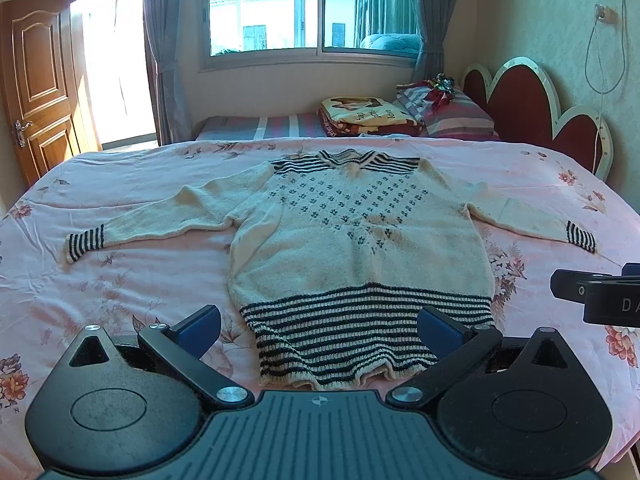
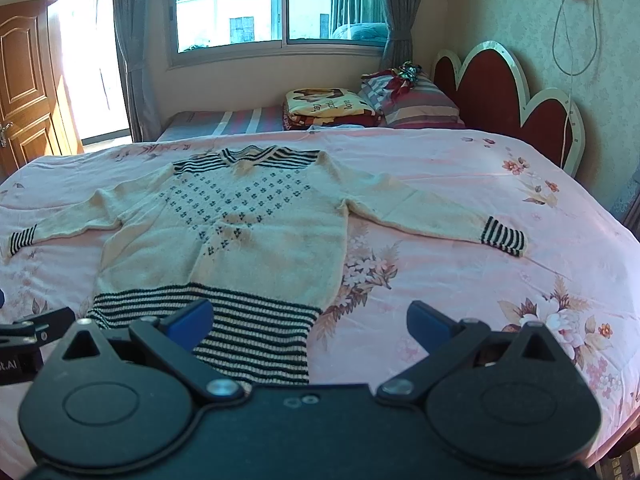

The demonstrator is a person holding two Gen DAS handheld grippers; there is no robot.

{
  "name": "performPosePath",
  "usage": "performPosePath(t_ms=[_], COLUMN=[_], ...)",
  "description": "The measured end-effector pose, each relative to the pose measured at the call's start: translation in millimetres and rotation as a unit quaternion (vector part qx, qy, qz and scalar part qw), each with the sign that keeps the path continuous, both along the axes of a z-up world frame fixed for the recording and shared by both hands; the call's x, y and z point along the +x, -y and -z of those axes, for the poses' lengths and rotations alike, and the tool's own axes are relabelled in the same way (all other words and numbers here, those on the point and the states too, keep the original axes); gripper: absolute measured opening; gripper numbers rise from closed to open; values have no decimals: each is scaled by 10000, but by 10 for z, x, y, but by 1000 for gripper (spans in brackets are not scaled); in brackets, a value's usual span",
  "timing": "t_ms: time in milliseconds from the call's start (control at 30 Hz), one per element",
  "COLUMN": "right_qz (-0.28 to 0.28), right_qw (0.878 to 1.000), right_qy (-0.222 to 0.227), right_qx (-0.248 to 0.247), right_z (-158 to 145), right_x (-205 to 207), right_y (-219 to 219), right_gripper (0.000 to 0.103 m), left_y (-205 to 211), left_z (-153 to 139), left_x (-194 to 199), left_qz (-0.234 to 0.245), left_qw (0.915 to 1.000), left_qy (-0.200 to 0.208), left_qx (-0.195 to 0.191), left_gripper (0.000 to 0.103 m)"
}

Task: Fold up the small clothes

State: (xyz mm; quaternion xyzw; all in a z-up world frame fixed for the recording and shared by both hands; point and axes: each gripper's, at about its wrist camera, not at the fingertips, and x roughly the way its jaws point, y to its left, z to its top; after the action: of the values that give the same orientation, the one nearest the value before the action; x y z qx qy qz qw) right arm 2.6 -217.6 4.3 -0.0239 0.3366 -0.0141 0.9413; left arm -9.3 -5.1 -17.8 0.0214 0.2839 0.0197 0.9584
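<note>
A cream knitted sweater (image 1: 344, 240) (image 2: 240, 236) with dark stripes at hem, cuffs and collar lies flat and spread on the pink floral bedspread (image 1: 140, 288) (image 2: 460, 280), both sleeves stretched out sideways. My left gripper (image 1: 320, 330) hovers open over the striped hem, its blue-padded fingers standing one at each side of the hem. My right gripper (image 2: 310, 322) is open too, above the hem's right corner; its left finger is over the stripes, its right finger over bare bedspread. The right gripper's body (image 1: 600, 296) shows at the left wrist view's right edge.
Folded blankets (image 1: 368, 116) and a striped pillow (image 1: 452, 114) sit at the bed's far side by a red headboard (image 1: 532, 108). A window with curtains (image 1: 304, 12) is behind, a wooden door (image 1: 36, 80) at the left. A cable (image 2: 576, 28) hangs on the right wall.
</note>
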Motion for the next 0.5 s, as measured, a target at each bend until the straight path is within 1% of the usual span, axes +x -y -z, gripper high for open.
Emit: performPosePath(t_ms=[100, 200, 300, 400, 467, 500], right_qz=[-4, 14, 44, 23, 30, 66], right_qw=[10000, 10000, 9999, 9994, 9985, 9977], right_qy=[-5, -10, -23, -26, 136, 236], right_qx=[-6, -1, 96, 333, 522, 626], right_z=[5, 9, 31, 42, 31, 25], right_x=[15, 22, 66, 103, 114, 127], right_y=[-1, 2, 59, 137, 224, 292], right_gripper=[102, 102, 102, 102, 102, 102], left_y=[7, -1, -16, -70, -97, -92], left_z=[7, 24, 41, 48, 64, 86], left_x=[21, 44, 60, 101, 160, 201], left_qz=[-5, -13, -49, -155, -175, -55], left_qw=[10000, 10000, 9998, 9994, 9986, 9982], left_qy=[-63, -66, -169, -144, -189, -287], left_qx=[23, -48, -53, -286, -472, -527], left_gripper=[103, 103, 103, 103, 103, 103])
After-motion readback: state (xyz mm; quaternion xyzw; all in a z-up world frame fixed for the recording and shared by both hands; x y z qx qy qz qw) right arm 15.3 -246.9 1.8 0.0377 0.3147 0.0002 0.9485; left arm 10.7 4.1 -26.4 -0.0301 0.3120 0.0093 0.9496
